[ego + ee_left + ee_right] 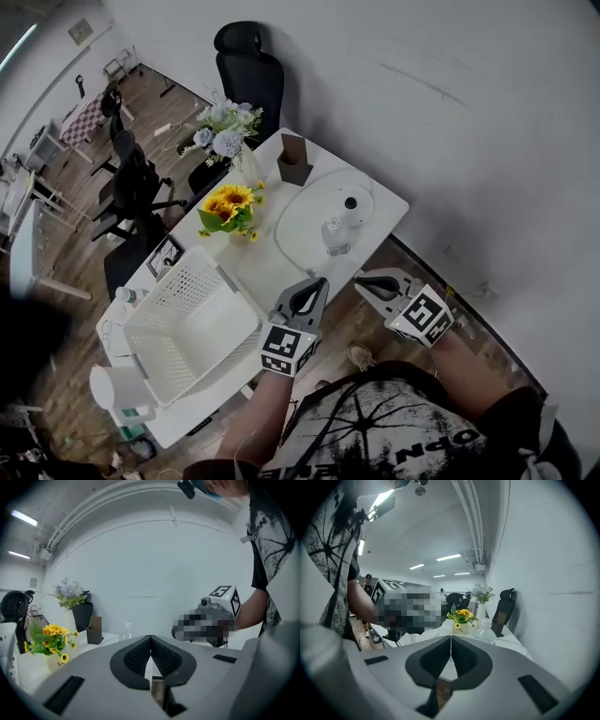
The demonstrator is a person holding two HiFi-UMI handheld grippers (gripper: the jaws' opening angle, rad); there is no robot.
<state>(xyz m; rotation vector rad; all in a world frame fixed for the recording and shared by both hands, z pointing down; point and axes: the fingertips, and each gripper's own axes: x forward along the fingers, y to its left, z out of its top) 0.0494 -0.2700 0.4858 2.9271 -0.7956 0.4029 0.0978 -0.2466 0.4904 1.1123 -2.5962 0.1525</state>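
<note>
Both grippers hang at the near edge of a white table (370, 239), each with jaws closed and nothing between them. My left gripper (318, 284) points over the table edge beside a white slatted basket (192, 323). My right gripper (364, 283) is just to its right, off the table corner. Nearest ahead of both stands a clear plastic bottle (336, 234) on a round white tray (300, 220). The left gripper view shows its shut tips (150, 637) with the bottle (125, 631) beyond. In the right gripper view the shut tips (451, 637) face the bottle (487, 632).
Sunflowers in a small pot (230, 208), pale blue flowers in a vase (225, 127) and a brown box (293, 161) stand farther back. A white jug (117, 389) sits at the table's left end. A black office chair (248, 70) stands behind; a white wall runs on the right.
</note>
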